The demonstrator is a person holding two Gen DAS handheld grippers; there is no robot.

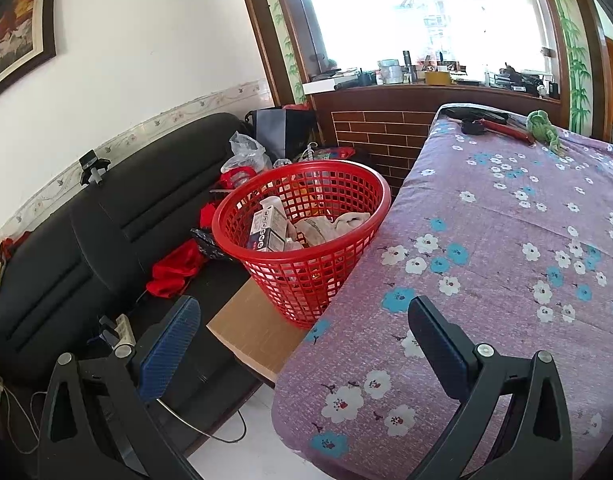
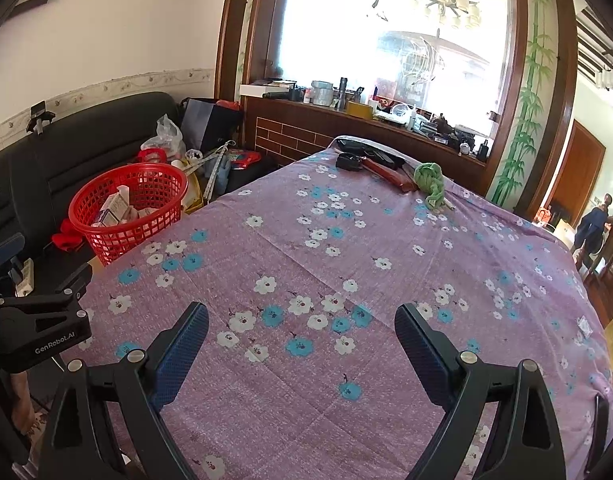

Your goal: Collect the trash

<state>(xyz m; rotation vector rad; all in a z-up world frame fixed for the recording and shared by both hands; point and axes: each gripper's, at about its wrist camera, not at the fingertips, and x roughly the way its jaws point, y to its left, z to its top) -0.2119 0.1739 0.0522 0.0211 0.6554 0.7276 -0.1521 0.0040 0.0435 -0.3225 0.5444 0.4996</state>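
A red plastic mesh basket [image 1: 302,236] stands on a cardboard box [image 1: 254,328] beside the table's left edge; it holds small cartons and crumpled paper [image 1: 294,228]. It also shows in the right wrist view [image 2: 126,208]. The table wears a purple flowered cloth [image 2: 326,280]. My left gripper [image 1: 302,320] is open and empty, hovering at the table's left edge below the basket. My right gripper [image 2: 302,324] is open and empty above the near middle of the cloth. The left gripper's body [image 2: 42,320] shows at the left of the right wrist view.
At the table's far end lie a green cloth wad [image 2: 430,182], a red flat object [image 2: 386,170] and black items [image 2: 350,160]. A black sofa [image 1: 66,240] with red cloth [image 1: 174,268] and bags stands left. A cluttered window ledge [image 1: 426,76] runs behind.
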